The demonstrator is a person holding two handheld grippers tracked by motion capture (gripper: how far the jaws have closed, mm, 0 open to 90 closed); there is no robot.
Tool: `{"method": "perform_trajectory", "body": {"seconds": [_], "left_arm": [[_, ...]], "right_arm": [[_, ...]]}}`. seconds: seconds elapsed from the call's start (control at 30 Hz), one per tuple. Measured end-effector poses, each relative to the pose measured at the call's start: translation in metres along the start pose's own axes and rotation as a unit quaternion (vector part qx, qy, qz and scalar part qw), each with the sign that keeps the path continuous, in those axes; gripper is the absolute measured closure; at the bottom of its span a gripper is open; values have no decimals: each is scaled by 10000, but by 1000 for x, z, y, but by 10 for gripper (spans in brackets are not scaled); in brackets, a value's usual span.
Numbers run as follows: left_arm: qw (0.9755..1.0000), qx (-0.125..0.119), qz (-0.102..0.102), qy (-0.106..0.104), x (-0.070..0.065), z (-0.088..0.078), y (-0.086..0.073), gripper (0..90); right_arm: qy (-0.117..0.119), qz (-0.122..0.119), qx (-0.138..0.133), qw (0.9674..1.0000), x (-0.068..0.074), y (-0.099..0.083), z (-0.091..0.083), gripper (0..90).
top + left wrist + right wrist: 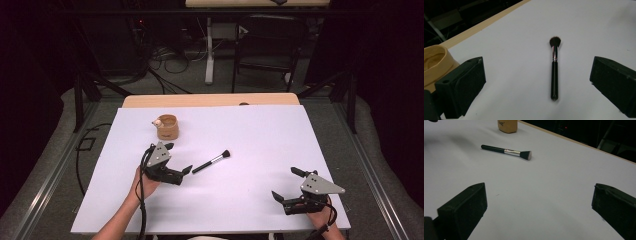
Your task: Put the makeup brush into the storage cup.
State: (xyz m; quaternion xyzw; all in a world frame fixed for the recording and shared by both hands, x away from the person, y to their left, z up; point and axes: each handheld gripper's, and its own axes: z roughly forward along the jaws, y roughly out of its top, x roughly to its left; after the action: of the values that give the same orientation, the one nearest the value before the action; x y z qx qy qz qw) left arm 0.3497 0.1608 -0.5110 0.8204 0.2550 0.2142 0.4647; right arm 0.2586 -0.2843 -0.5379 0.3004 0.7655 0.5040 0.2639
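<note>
**Black brush lies between two spread grippers on the white table**

Wooden and pale, a small cup (167, 126) stands at the far left of the white table (260, 130), and its rim also edges into the left gripper view beside the left jaw. Nearer the person, the left gripper (179, 159) sits low over the table in the left hand (145, 182), jaws spread wide and holding nothing. It points at the makeup brush (211, 161), whose black handle end lies just beyond the jaw tips. In the left gripper view the brush lies flat in the gap between the jaws, lengthwise, with its dark bristles away from the gripper and a silver ferrule below them; neither jaw touches it.

Well apart, at the near right edge of the table, the right gripper (287, 184) is held in the right hand (322, 217). Its jaws are also released, with bare table between them. In the right gripper view the brush lies farther off, with the cup beyond it.
</note>
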Motion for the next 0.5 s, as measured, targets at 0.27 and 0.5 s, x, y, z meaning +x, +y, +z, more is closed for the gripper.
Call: {"method": "perform_trajectory", "body": {"seconds": [0.27,0.5], "left_arm": [[9994,331,63,-79,0,13,13,2],[9974,694,108,-154,0,23,23,0]], "right_arm": [[9,-9,18,10000,0,0,0,0],[13,-12,27,10000,0,0,0,0]]}}
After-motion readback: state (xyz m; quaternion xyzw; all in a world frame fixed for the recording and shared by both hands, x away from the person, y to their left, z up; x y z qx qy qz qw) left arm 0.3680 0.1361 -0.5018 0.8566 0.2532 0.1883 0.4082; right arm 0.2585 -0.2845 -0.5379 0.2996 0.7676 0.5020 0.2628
